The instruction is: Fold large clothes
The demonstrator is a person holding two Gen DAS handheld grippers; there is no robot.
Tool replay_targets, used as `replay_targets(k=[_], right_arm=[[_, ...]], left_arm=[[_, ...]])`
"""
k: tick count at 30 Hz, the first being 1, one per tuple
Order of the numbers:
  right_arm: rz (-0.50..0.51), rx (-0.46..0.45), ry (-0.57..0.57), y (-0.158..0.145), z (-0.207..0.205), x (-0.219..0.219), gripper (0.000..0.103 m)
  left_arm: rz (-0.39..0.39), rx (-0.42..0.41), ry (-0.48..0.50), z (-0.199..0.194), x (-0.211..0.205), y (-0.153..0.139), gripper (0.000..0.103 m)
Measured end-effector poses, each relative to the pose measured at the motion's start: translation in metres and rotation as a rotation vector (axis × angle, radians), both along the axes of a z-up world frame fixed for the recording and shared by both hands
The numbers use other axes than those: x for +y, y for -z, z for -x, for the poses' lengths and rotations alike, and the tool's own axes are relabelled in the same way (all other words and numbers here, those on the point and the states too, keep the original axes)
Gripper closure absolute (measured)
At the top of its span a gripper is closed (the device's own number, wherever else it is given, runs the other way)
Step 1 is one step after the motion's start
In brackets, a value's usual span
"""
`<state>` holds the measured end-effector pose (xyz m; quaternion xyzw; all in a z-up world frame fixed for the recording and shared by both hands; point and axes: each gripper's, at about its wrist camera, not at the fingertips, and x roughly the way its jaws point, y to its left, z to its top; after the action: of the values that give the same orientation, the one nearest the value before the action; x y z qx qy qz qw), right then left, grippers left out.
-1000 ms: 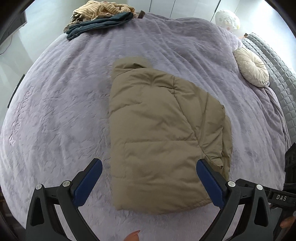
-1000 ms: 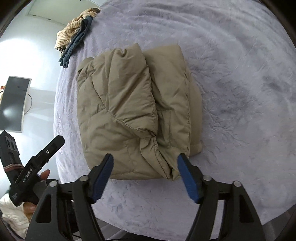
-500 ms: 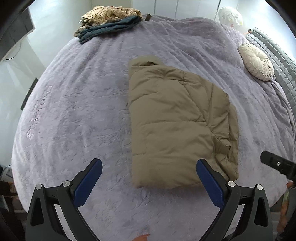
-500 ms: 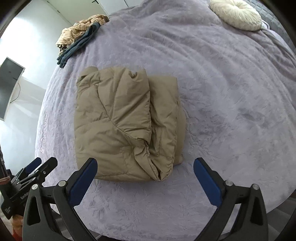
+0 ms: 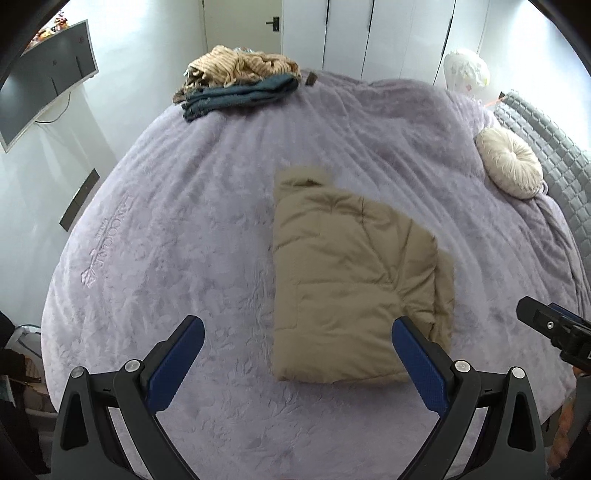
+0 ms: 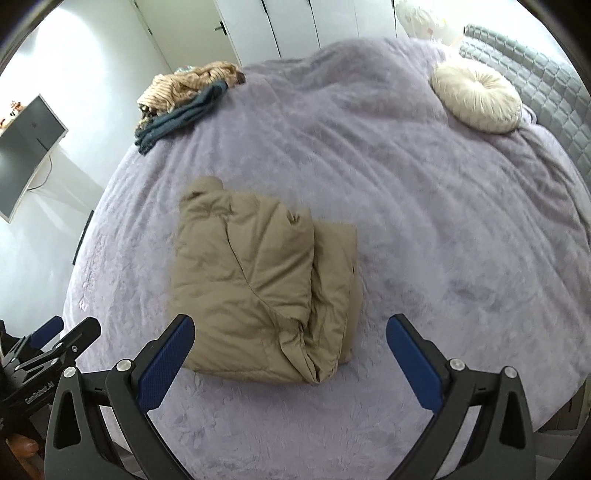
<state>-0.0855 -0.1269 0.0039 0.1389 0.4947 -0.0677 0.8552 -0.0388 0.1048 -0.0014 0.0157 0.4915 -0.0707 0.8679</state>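
A tan padded jacket (image 5: 343, 280) lies folded into a thick rectangle on the lilac bed cover (image 5: 184, 229). From the right wrist view the same jacket (image 6: 258, 288) shows its folded layers stacked at its right side. My left gripper (image 5: 297, 345) hangs open above the jacket's near edge, nothing between its blue pads. My right gripper (image 6: 290, 345) is wide open too, raised clear of the jacket's near right corner. Each gripper shows at the edge of the other's view: the right gripper (image 5: 554, 326) and the left gripper (image 6: 44, 347).
A pile of striped and dark teal clothes (image 5: 236, 83) lies at the bed's far left corner. A round cream cushion (image 5: 509, 168) rests by the grey quilted headboard (image 5: 554, 147). A monitor (image 5: 40, 77) hangs on the left wall; white wardrobe doors (image 5: 369, 33) stand behind.
Both grippers have risen and drawn back from the jacket, which now looks smaller and lies untouched. The right gripper's jaws spread wider. More of the room came into view.
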Motion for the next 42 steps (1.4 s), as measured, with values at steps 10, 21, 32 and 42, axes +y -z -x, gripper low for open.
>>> replay_targets(k=[10,21,32,42], right_arm=[[0.053,-0.053,-0.004,-0.023,0.002,0.006,0.000],[0.070,-0.053,-0.010,-0.024,0.002,0.007,0.000],[0.073,-0.053,-0.011,-0.025,0.001,0.006,0.000],[0.068,-0.045,-0.008,-0.023,0.002,0.004,0.000]], left_arm=[[-0.008,-0.055,-0.036,0.005,0.000,-0.032,0.001],[-0.022,-0.065,-0.045,0.010,-0.003,-0.035,0.001],[-0.024,-0.063,-0.043,0.009,-0.003,-0.034,0.001],[-0.022,-0.059,-0.044,0.014,-0.006,-0.032,0.001]])
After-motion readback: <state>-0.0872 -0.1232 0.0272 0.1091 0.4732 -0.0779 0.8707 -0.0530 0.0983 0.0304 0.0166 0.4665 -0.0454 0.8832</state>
